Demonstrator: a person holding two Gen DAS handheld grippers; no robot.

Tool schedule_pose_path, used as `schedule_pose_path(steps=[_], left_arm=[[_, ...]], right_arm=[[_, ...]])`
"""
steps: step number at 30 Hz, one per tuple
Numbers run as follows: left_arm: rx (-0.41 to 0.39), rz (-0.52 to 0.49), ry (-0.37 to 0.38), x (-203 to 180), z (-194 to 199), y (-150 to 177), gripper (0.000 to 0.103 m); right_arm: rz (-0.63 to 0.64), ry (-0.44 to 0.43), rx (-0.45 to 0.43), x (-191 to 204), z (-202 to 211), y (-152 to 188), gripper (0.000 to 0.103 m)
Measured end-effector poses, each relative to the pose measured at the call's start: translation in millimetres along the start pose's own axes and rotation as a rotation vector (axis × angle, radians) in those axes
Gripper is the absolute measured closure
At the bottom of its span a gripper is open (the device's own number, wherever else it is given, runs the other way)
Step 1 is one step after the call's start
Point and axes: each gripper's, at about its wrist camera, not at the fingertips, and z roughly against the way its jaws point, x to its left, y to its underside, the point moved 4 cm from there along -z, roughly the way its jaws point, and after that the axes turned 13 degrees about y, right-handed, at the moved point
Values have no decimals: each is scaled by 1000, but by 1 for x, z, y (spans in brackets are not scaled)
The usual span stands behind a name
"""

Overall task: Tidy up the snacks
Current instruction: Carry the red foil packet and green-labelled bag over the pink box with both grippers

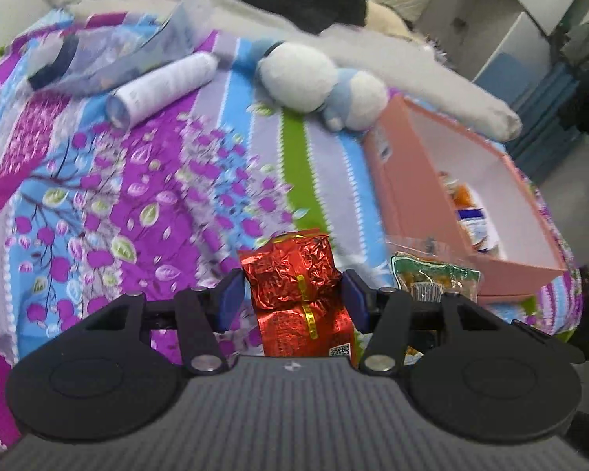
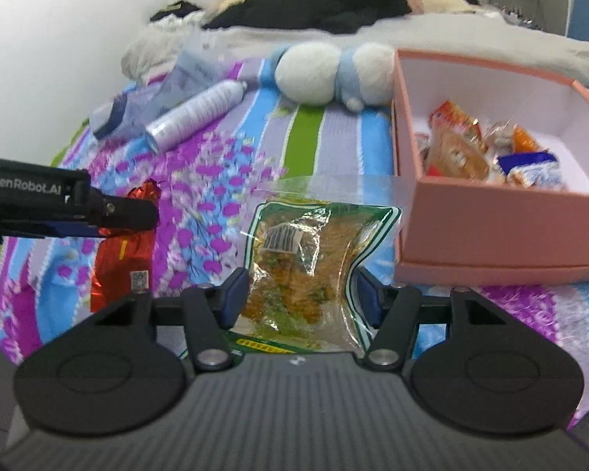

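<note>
A red foil packet (image 1: pixel 296 286) stands between the fingers of my left gripper (image 1: pixel 292 294), which is shut on it; it also shows in the right wrist view (image 2: pixel 121 259) with the left gripper (image 2: pixel 110 216) around it. My right gripper (image 2: pixel 300 298) is shut on a clear bag of orange snack with a green edge (image 2: pixel 298 259), held above the bedspread; the bag also shows in the left wrist view (image 1: pixel 432 278). A pink box (image 2: pixel 491 227) with several wrapped snacks (image 2: pixel 459 149) inside sits to the right; it shows in the left wrist view too (image 1: pixel 408 188).
A flowered striped bedspread (image 1: pixel 157 196) lies under everything. A white spray can (image 2: pixel 196 114), a blue-grey pouch (image 2: pixel 137 106) and a blue-and-white plush toy (image 2: pixel 326 72) lie further back. Grey bedding and black clothes (image 2: pixel 333 0) are heaped at the far end.
</note>
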Motion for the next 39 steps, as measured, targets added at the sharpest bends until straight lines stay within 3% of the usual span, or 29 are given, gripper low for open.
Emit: schedule_pose_path(steps=[16,29,39], left_arm=[[-62,-121,102,-71,41,-33,43],[-49,-186,204,-124,23,-43,43],[10,-208,250,-153,-28,-60,43]], right_arm=[[-72,34,-169,-35,76,-48,42],[-115,94,-215,-69,96,-53,42],[-176,138,-185,-108,75,-59,42]])
